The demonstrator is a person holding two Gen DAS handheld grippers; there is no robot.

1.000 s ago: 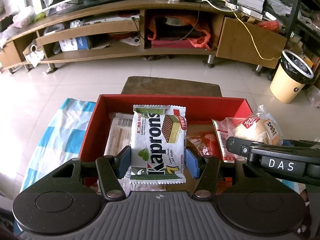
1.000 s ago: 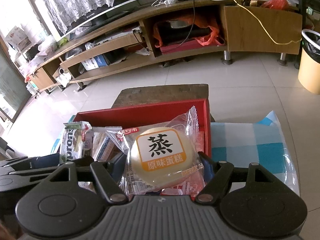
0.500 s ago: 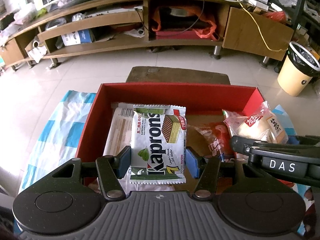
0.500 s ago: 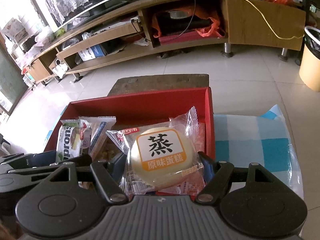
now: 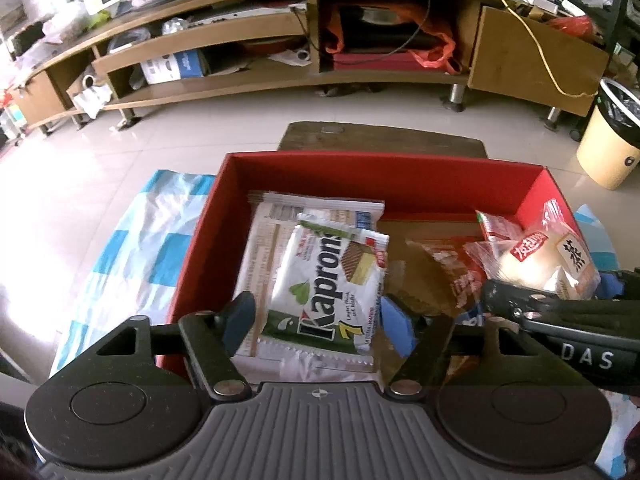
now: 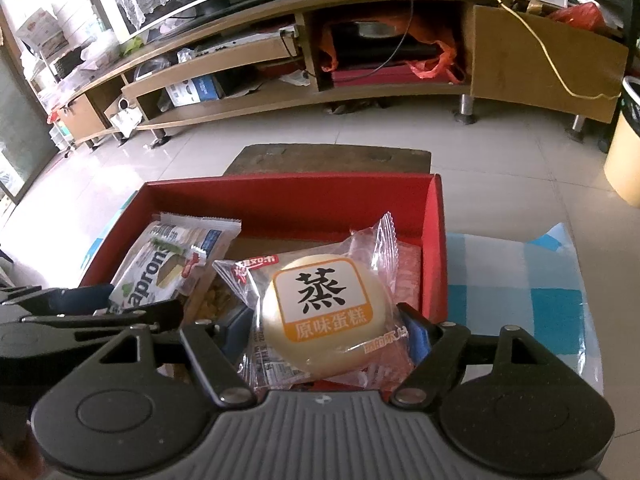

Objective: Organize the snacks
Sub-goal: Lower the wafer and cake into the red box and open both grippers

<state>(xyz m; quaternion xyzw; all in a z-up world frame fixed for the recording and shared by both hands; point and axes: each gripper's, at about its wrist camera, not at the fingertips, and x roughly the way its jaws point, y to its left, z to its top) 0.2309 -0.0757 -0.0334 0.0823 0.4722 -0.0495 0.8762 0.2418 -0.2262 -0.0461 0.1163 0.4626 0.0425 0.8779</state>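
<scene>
A red box point(image 5: 384, 168) sits on a blue-checked cloth; it also shows in the right wrist view point(image 6: 288, 196). My left gripper point(image 5: 320, 324) is open around a white-green Kaprons wafer pack point(image 5: 332, 284), which lies tilted on a flat pack point(image 5: 280, 216) inside the box. My right gripper point(image 6: 324, 332) is shut on a clear-wrapped steamed cake point(image 6: 324, 312) and holds it over the box's right half. The cake also shows in the left wrist view point(image 5: 548, 256). Red-orange snack packs point(image 5: 452, 264) lie on the box floor.
A dark low stool point(image 5: 380, 140) stands behind the box. A long wooden TV cabinet point(image 5: 280, 40) runs along the back. A cream waste bin point(image 5: 608, 136) stands at the right. The blue-checked cloth point(image 6: 520, 272) extends right of the box.
The left gripper's jaws have opened and the Kaprons pack has dropped tilted onto the flat pack. Both grippers have moved forward and lower over the box. The right still holds the cake.
</scene>
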